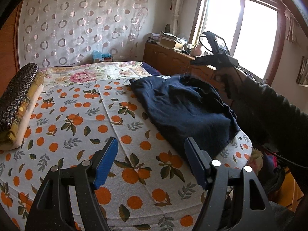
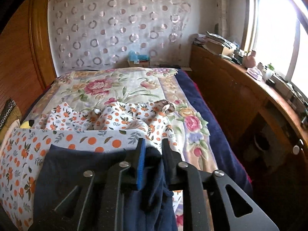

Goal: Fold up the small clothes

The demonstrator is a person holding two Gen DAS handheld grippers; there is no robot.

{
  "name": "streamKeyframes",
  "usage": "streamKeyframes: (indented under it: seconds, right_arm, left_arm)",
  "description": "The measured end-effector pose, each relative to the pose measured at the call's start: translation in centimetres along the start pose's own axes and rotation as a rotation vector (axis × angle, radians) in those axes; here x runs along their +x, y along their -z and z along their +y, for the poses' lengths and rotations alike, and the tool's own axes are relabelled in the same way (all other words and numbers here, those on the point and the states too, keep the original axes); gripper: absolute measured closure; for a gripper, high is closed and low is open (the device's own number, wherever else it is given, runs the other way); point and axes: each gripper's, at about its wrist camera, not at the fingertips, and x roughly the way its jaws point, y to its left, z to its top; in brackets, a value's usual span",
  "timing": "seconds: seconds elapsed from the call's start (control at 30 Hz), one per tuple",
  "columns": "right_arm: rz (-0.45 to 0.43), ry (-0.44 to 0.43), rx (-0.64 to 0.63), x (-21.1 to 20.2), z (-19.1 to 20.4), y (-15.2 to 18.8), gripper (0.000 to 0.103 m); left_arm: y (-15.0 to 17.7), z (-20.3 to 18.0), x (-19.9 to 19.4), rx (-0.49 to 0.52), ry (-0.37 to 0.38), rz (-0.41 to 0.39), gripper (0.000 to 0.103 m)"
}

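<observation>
Bedspread (image 1: 80, 127) — right tongs (image 2: 152, 163) pinch navy garment (image 1: 184, 105) edge (lifted).

Navy garment (image 2: 80, 175): lower part hidden behind right gripper (image 2: 152, 154) body, cut by bottom edge | Folded fabric stack (image 1: 19, 104): left side cut by lens rim | Clutter on wooden cabinet (image 2: 221, 80): too small to identify | Window (image 1: 250, 30): overexposed, outside unreadable
</observation>
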Motion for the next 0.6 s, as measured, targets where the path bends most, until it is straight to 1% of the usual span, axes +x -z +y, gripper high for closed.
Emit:
streamKeyframes:
  seconds: [0.07,0.17,0.27,0.33,0.43,0.53,0.6]
  right_arm:
    - [0.015,-0.022,0.008,-0.5,-0.9,-0.3,0.078]
    - [0.045,-0.053,-0.017,-1.3,-1.6,0.5,0.078]
    - [0.071,-0.086,-0.049,-1.9,-2.0,2.2,0.077]
    - [0.092,-0.111,-0.066,-2.6,-1.9,4.0,0.077]
    - [0.069,-0.114,-0.122,-5.2,-1.7,6.8,0.077]
    - [0.060,-0.145,-0.106,-8.0,-2.3,9.3,0.077]
    - [0.045,-0.147,-0.120,-9.8,-2.6,10.8,0.077]
  left_arm:
    - [0.1,-0.2,0.1,0.002,-0.001,0.003,0.031]
    - [0.0,-0.5,0.2,0.008,0.005,0.006,0.031]
    - [0.0,-1.0,0.4,0.016,0.010,0.010,0.031]
    - [0.0,-1.4,0.5,0.023,0.013,0.015,0.031]
    - [0.1,-1.9,0.8,0.035,0.023,0.023,0.031]
    - [0.2,-2.1,1.2,0.029,0.024,0.026,0.031]
    - [0.1,-2.3,1.5,0.027,0.031,0.034,0.031]
